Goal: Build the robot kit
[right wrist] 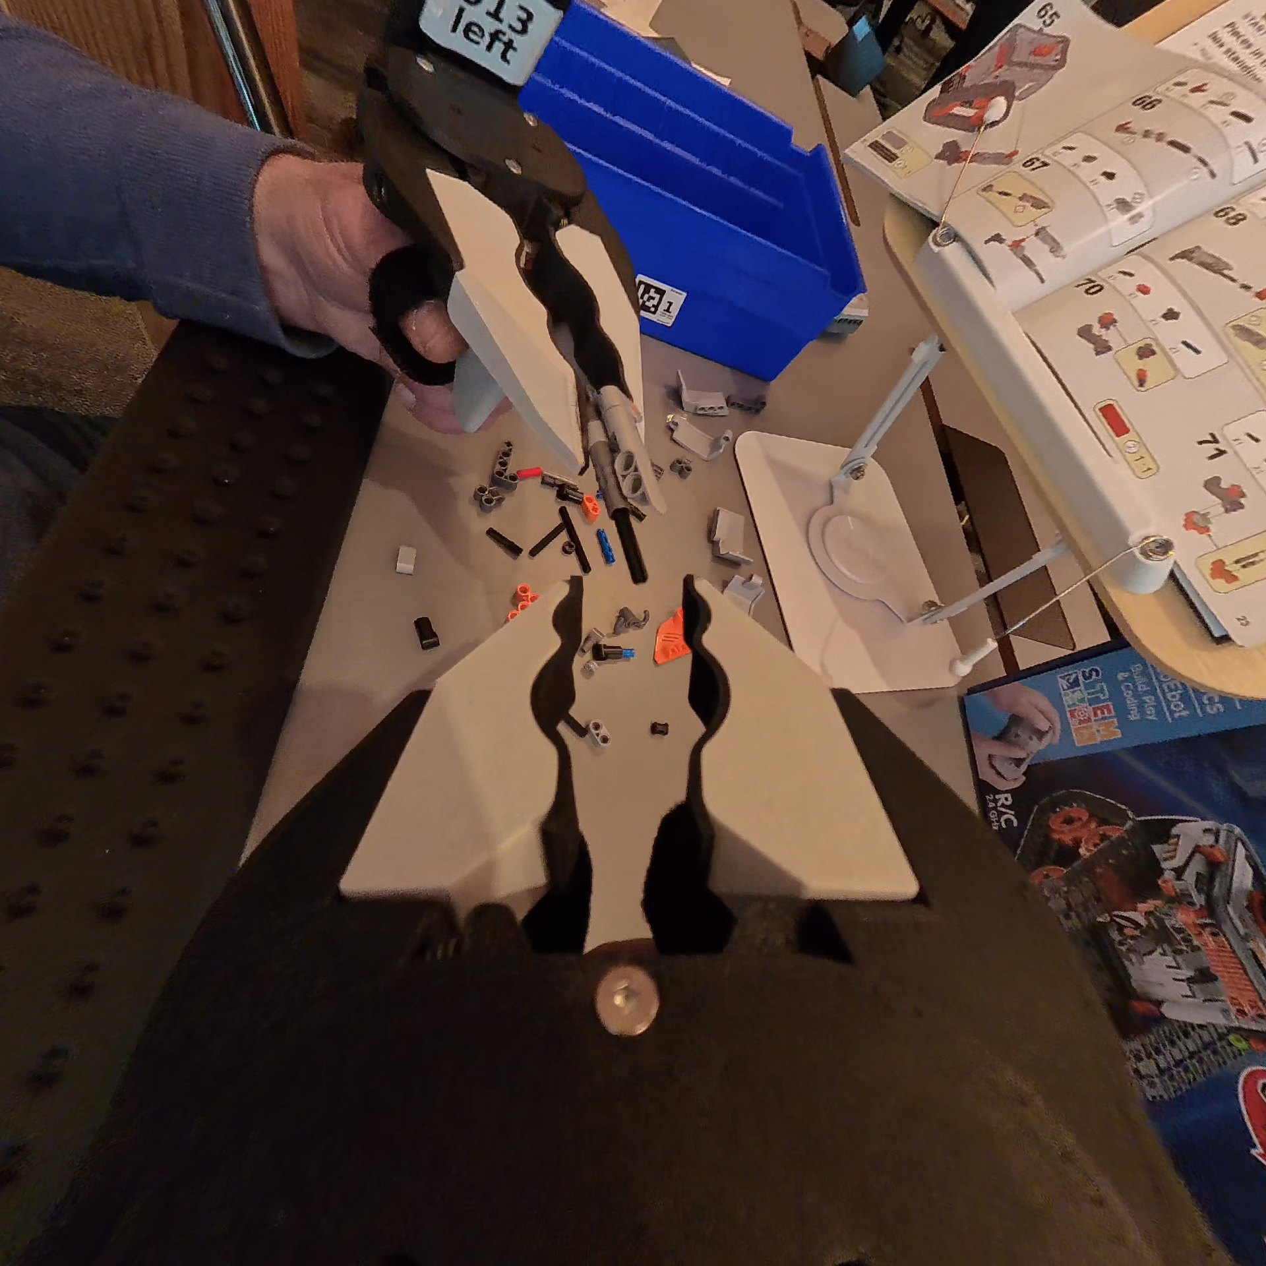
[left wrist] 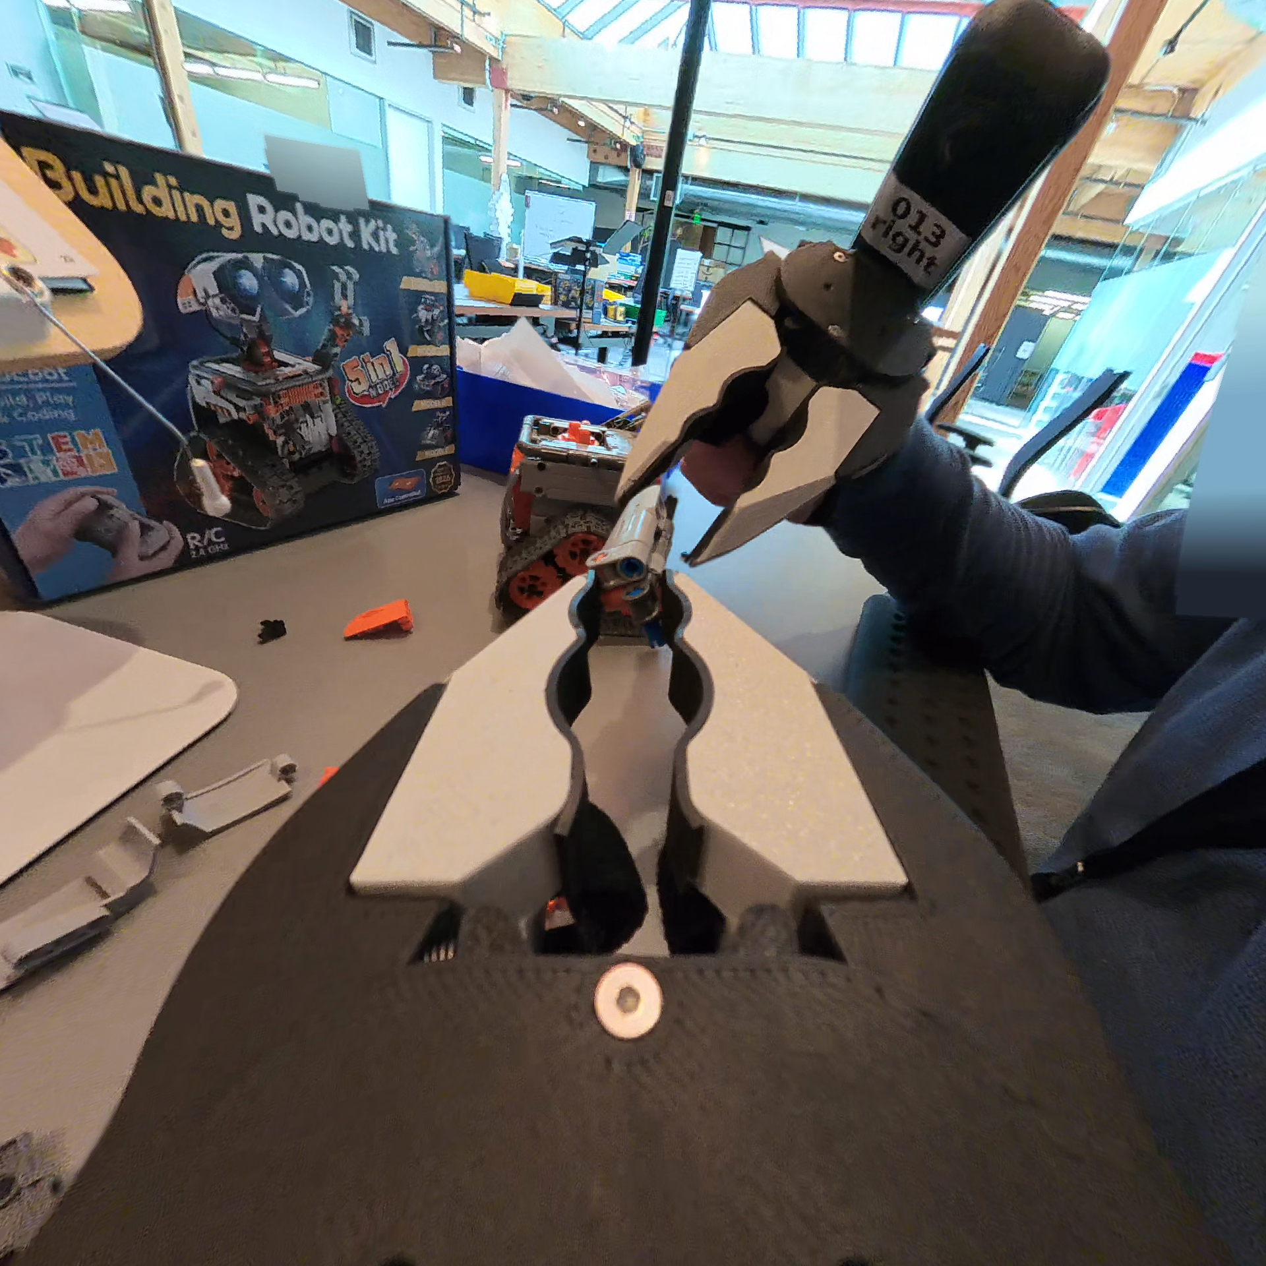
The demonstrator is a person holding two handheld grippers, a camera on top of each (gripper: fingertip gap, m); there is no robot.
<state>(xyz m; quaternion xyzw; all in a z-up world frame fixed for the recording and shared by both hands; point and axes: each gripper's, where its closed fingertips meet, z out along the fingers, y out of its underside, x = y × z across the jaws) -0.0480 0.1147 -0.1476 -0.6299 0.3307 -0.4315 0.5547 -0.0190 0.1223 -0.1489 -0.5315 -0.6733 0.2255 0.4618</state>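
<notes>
My left gripper [left wrist: 630, 590] is shut on a small brick assembly [left wrist: 634, 541]: a grey-white piece with a blue pin and orange bits, held above the table. In the right wrist view the left gripper [right wrist: 616, 473] points down, and a black axle [right wrist: 629, 544] sticks out of the assembly [right wrist: 627, 469] below its tips. My right gripper [right wrist: 629, 584] is open and empty, its tips just short of the axle's end. In the left wrist view the right gripper [left wrist: 656, 526] comes down from above, jaws spread on either side of the assembly's top.
A half-built tracked robot [left wrist: 548, 507] stands behind the assembly, beside the kit box [left wrist: 226, 356]. Loose small pieces [right wrist: 548, 507] lie on the table, with a blue bin [right wrist: 692, 205], a white stand base [right wrist: 822, 548], an open instruction booklet [right wrist: 1096, 274] and a black perforated plate [right wrist: 171, 548]. Only a small space, under 4 cm, lies between the two pairs of fingers. From either gripper's tips it is about 20 centimetres to the black perforated plate [right wrist: 171, 548].
</notes>
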